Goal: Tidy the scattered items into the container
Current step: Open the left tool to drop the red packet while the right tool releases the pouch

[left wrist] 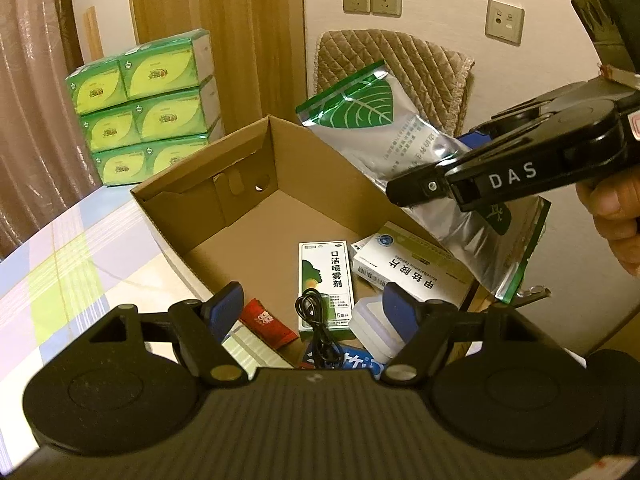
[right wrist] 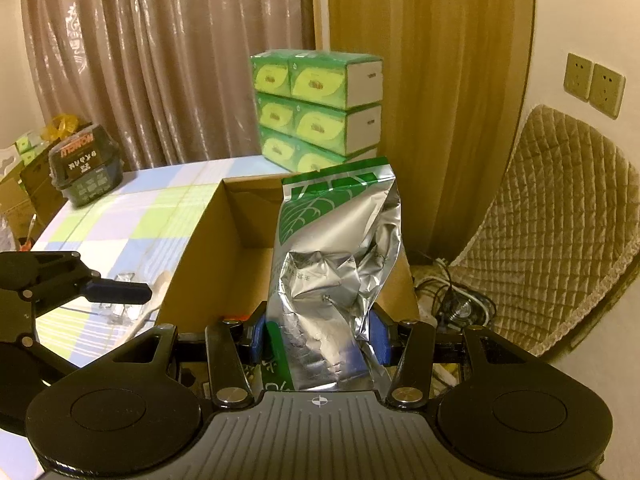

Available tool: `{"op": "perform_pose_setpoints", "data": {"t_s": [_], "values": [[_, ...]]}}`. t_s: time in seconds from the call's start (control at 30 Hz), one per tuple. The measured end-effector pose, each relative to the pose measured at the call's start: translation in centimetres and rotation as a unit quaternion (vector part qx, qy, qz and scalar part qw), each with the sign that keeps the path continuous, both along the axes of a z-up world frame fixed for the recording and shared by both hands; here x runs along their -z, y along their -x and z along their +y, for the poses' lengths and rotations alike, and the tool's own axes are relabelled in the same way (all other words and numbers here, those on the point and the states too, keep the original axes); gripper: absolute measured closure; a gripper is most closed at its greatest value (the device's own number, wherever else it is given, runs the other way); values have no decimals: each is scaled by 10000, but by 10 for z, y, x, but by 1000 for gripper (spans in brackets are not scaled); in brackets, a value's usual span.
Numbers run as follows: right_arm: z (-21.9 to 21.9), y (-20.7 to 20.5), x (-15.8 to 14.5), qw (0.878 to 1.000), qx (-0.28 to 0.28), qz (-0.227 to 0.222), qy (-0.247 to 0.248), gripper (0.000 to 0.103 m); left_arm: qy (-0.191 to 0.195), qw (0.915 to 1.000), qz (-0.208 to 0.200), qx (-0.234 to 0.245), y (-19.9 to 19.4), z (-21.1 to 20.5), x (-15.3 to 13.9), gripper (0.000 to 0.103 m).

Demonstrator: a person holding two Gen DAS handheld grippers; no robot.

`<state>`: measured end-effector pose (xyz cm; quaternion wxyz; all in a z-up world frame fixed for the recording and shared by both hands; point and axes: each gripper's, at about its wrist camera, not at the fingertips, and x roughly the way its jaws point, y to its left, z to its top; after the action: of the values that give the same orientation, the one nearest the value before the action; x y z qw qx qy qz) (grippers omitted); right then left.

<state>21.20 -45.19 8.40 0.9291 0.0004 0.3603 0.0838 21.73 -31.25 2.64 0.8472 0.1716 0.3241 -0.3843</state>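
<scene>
An open cardboard box (left wrist: 192, 216) stands on the checked tablecloth. In it lie a green and white spray carton (left wrist: 326, 276), a white medicine box (left wrist: 408, 272), a black cable (left wrist: 318, 328), a red sachet (left wrist: 266, 320) and a clear plastic case (left wrist: 372, 328). My left gripper (left wrist: 316, 312) is open and empty over the box's near end. My right gripper (right wrist: 318, 332) is shut on a silver and green foil pouch (right wrist: 332, 256), held over the box (right wrist: 192, 264). In the left wrist view the pouch (left wrist: 384, 128) hangs above the box's right wall.
Stacked green tissue packs (left wrist: 148, 108) stand behind the box. A dark container (right wrist: 86, 168) sits at the table's far left. A quilted chair (right wrist: 560, 232) and floor cables (right wrist: 456, 300) lie right of the table. The left gripper (right wrist: 116, 292) shows in the right wrist view.
</scene>
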Motion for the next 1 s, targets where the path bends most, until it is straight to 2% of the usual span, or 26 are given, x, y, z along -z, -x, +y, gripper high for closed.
{"op": "perform_pose_setpoints", "data": {"t_s": [0.5,0.7,0.73,0.77,0.8,1.0], "values": [[5,-7,1,10000,-54,23,45,56,81,10000,14,-53,-1,7,-5,30],[4,-12,5,9999,-21,16,-142,55,95,9999,27,-101,-2,10,-4,30],[2,-13,5,9997,-1,-57,-221,45,91,9999,30,-108,-3,11,-4,30],[0,-13,4,9995,59,-128,-284,25,88,9999,34,-114,-3,11,-4,30],[-2,-13,3,9992,137,-191,-326,23,88,9999,41,-120,-3,11,-4,30],[-6,-7,-2,9986,218,-257,-395,23,86,9998,65,-182,-5,16,-2,30]]}}
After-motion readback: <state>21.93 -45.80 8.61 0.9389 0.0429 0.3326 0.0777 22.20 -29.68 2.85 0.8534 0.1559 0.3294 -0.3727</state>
